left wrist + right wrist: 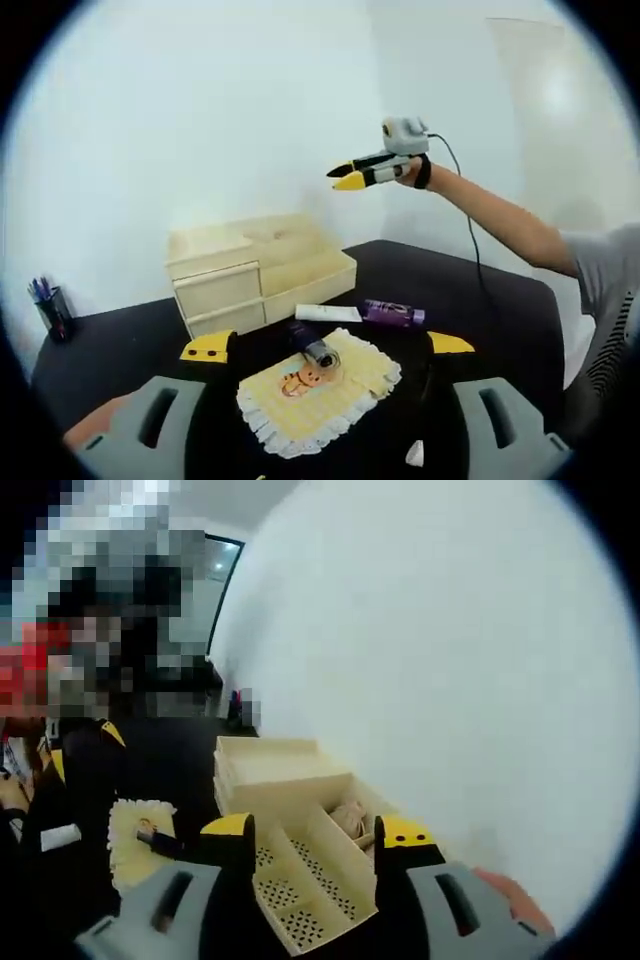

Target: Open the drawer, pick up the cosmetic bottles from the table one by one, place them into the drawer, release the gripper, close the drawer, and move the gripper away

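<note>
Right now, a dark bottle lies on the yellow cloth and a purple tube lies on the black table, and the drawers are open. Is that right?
Not quite: the drawers are shut, as the left gripper view shows. The dark bottle does lie on the yellow cloth, and the purple tube on the black table.

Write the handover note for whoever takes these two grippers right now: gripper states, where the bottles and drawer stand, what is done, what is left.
Left gripper: open, empty, low over the black table, facing the bottles.
Right gripper: raised high above the table, jaws close together, nothing held.
Wooden drawer organiser at the back of the table; its drawers look shut.
Dark bottle lies on the yellow lace-edged mat. White tube and purple bottle lie on the table behind the mat.
Pen cup at far left.
Done: nothing visible yet.
Left: open a drawer, load bottles one by one, close, withdraw.
</note>
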Demonstrator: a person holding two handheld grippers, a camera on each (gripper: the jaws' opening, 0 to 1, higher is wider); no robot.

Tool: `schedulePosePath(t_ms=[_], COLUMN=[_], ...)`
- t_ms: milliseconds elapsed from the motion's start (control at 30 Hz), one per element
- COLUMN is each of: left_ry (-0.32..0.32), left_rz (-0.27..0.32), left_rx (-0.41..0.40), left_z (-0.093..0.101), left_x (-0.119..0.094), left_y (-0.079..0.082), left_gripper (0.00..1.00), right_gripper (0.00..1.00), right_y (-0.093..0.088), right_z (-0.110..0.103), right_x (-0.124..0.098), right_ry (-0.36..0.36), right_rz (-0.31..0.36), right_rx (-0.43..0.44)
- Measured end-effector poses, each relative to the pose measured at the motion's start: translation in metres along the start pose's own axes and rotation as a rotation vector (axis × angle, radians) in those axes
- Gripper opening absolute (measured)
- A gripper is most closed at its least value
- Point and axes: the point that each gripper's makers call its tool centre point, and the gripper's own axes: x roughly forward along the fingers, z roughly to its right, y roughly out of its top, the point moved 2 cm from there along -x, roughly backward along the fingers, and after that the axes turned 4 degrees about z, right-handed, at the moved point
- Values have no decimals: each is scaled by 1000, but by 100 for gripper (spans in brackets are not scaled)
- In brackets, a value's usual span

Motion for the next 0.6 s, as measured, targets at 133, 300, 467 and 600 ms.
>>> schedulePosePath(t_ms=[133, 300, 467, 600], left_ry=[-7, -10, -5, -1], left_rz=[5, 12, 20, 35], left_rx=[2, 2, 11, 4], left_z=[2, 5, 4, 1], left_x=[-2, -6, -11, -12], left_y=[0, -1, 0, 3], left_gripper=[69, 69, 69, 69], right_gripper=[43, 41, 40, 40], right_y=[1, -2, -8, -9], right_z=[-10, -23, -36, -42], right_x=[-14, -26, -37, -46], right_ry=[5, 12, 33, 36], right_rz=[11, 15, -13, -20], right_rx=[5, 4, -21, -28])
